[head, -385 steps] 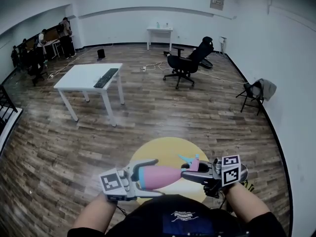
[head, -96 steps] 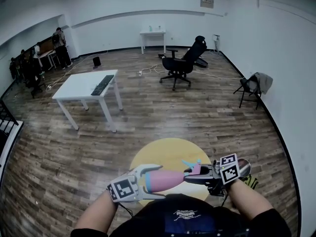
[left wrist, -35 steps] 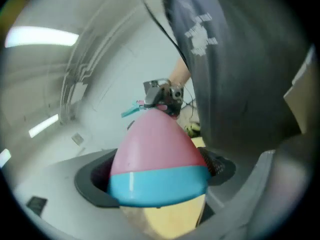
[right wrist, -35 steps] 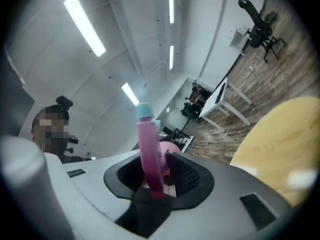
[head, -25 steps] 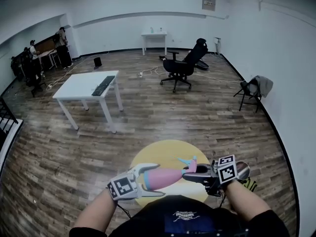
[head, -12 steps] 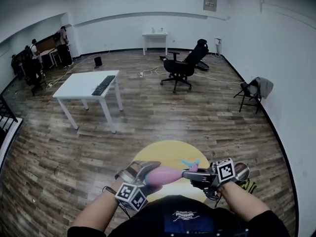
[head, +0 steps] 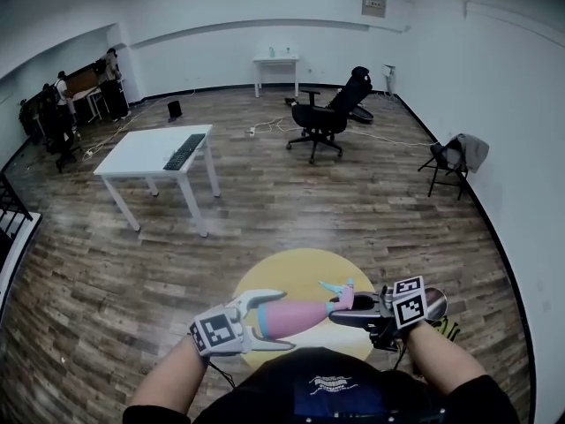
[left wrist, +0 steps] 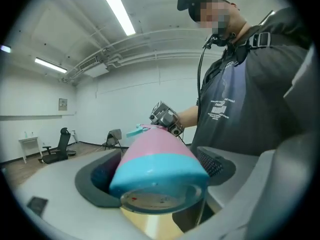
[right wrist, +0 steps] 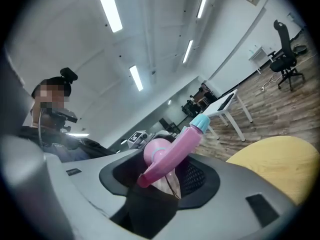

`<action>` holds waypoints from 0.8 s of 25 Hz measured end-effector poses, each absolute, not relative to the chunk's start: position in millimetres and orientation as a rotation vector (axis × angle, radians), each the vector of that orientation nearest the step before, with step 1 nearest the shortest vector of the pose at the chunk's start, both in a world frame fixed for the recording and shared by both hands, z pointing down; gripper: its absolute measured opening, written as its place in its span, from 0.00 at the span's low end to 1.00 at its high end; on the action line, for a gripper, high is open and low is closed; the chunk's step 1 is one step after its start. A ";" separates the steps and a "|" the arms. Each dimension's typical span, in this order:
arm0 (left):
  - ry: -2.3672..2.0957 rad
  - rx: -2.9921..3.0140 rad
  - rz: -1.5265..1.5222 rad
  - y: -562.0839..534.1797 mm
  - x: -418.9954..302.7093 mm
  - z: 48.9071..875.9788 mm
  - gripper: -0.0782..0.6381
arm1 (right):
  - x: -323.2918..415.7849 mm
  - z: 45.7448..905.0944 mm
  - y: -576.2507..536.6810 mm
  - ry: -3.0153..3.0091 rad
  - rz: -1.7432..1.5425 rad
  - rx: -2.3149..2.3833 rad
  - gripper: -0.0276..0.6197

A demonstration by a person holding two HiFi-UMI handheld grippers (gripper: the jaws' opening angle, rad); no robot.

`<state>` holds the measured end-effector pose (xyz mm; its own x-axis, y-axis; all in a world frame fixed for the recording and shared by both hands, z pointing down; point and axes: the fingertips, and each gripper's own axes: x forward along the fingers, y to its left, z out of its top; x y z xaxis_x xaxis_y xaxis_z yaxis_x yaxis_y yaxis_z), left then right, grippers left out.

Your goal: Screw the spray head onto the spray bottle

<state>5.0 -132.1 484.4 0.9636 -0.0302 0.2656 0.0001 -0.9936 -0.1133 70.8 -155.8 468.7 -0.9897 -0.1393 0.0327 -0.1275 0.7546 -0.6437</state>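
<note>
Pink plastic with a turquoise band round its base: that is the spray bottle (head: 302,316). It lies level in mid-air close to the person's chest, above the near edge of a round yellow surface (head: 296,270).

On my left gripper view the bottle's wide base end fills the middle of the frame. The left gripper (head: 275,320) has its jaws closed on that end, one jaw on each side of the turquoise band.

The spray head (head: 342,298) sits on the neck at the bottle's other end. It is pink too, and its turquoise nozzle points up and away from the person.

The right gripper (head: 341,311) faces the left one along the bottle. Its jaws are opening, and my right gripper view shows the spray head standing in the gap between them. As far as I can read it, the pads stand off the head rather than pinching it.

Farther out I see a wooden plank floor (head: 371,210). A white table (head: 146,148) stands on it with a dark keyboard (head: 188,140) on top. A black office chair (head: 331,113) sits well beyond the table.
</note>
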 end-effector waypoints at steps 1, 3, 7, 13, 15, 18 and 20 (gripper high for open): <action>0.027 -2.985 -0.423 -131.8 6.5 484.2 0.82 | 70.9 467.7 -156.0 2.920 -1.077 -0.216 0.39; 0.050 -2.907 -0.498 -132.1 10.7 487.0 0.82 | 73.5 467.0 -157.5 2.909 -1.095 -0.218 0.34; 0.182 -2.424 -0.818 -141.5 9.0 517.5 0.82 | 74.0 476.0 -156.9 2.854 -1.206 -0.199 0.25; 0.374 -1.772 -0.906 -169.1 3.9 511.6 0.81 | 73.7 483.5 -163.7 2.468 -1.513 -0.089 0.26; 0.339 -2.080 -0.862 -163.2 5.1 518.0 0.81 | 73.8 481.8 -165.1 2.595 -1.387 -0.166 0.27; 0.144 -2.676 -0.688 -137.9 8.1 513.0 0.81 | 75.8 479.8 -160.6 2.924 -1.056 -0.310 0.42; 0.016 -2.895 -0.539 -125.9 10.1 498.5 0.81 | 77.5 478.0 -154.0 3.006 -0.981 -0.297 0.45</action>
